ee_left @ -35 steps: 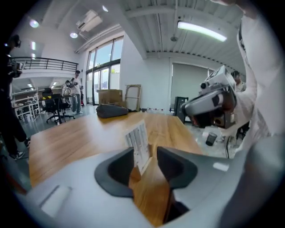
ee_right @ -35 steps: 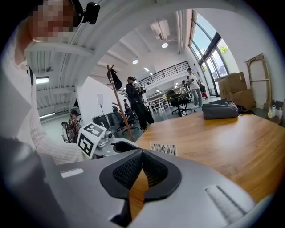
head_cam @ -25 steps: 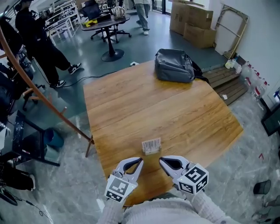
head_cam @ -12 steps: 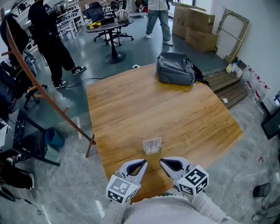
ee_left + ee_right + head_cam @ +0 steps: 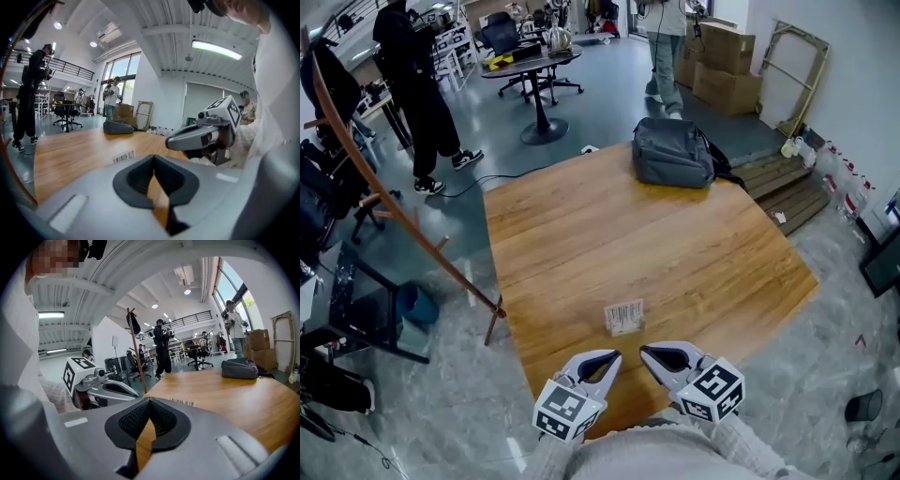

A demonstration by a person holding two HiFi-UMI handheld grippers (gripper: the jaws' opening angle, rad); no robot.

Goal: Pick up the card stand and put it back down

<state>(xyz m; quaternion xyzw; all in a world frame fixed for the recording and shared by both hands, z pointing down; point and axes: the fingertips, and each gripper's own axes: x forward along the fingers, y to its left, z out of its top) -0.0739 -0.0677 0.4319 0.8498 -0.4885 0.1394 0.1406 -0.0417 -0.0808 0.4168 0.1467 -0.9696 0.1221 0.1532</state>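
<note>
A small clear card stand (image 5: 624, 315) with a barcode card stands upright on the wooden table (image 5: 675, 234) near its front edge. The card stand (image 5: 123, 157) shows just past the left gripper's jaws, and the card stand (image 5: 182, 402) shows beyond the right one's. My left gripper (image 5: 612, 356) hovers a little in front of the stand, to its left, shut and empty. My right gripper (image 5: 647, 353) is beside it on the right, also shut with nothing in it. The two tips point toward each other just short of the stand.
A grey backpack (image 5: 673, 150) lies at the table's far edge. A wooden coat rack (image 5: 412, 225) leans past the left side. People stand at the back near a round table (image 5: 530, 66); cardboard boxes (image 5: 722, 58) are at the back right.
My left gripper has drifted right toward the right gripper, and its marker cube has rolled a little. The stand has not moved. People in the background have walked.
</note>
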